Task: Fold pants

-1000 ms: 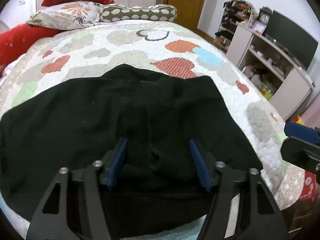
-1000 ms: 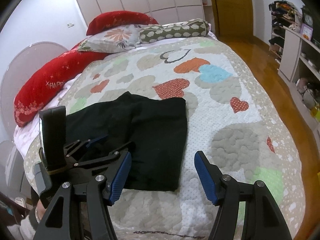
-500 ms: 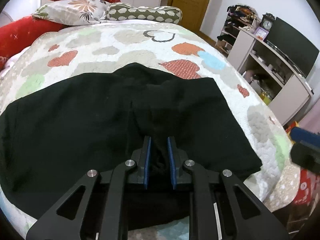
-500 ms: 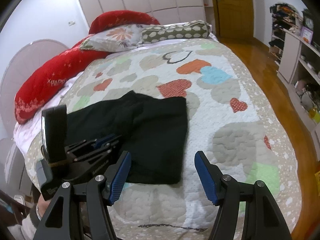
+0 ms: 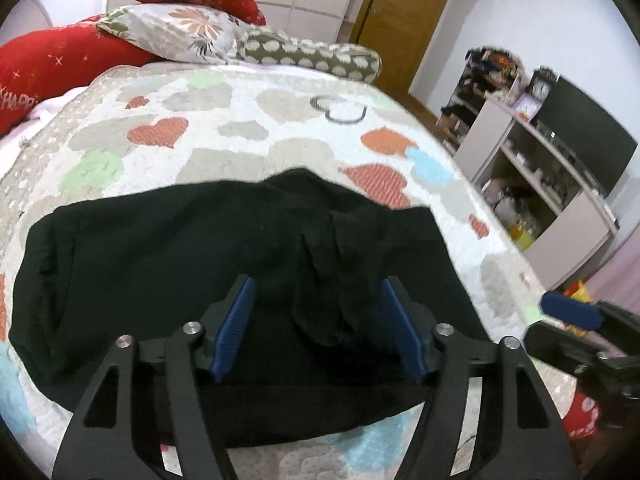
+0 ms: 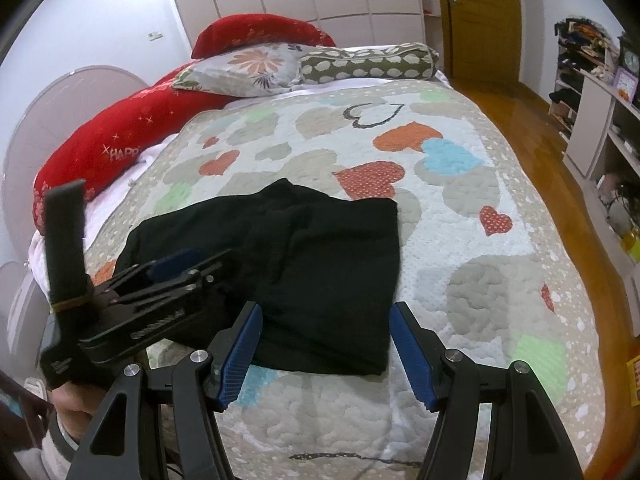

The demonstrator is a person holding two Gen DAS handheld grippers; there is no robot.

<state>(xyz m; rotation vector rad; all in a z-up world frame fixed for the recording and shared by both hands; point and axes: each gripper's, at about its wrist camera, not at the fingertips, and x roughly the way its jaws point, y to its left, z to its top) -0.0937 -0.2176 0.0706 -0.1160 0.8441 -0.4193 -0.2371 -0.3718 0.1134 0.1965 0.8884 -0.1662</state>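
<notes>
Black pants [image 5: 168, 256] lie folded on the heart-patterned quilt [image 5: 248, 128], near the bed's front edge; they also show in the right wrist view [image 6: 328, 264]. A bunched ridge of fabric [image 5: 336, 280] stands up between the open blue-padded fingers of my left gripper [image 5: 320, 316], which hovers low over the pants. The left gripper also shows in the right wrist view [image 6: 180, 268]. My right gripper [image 6: 326, 344] is open and empty, over the pants' near right corner. Its tip shows in the left wrist view [image 5: 572, 314].
Red, floral and spotted pillows [image 6: 256, 64] lie at the head of the bed. A shelf unit with a TV [image 5: 560, 168] stands to the right, across a wooden floor [image 6: 532, 128]. The quilt's front edge [image 6: 360, 440] drops off just below the grippers.
My left gripper was open, shut on a fold of the pants half a second ago, and is open again, leaving a bunched ridge. My right gripper moved slightly closer to the pants.
</notes>
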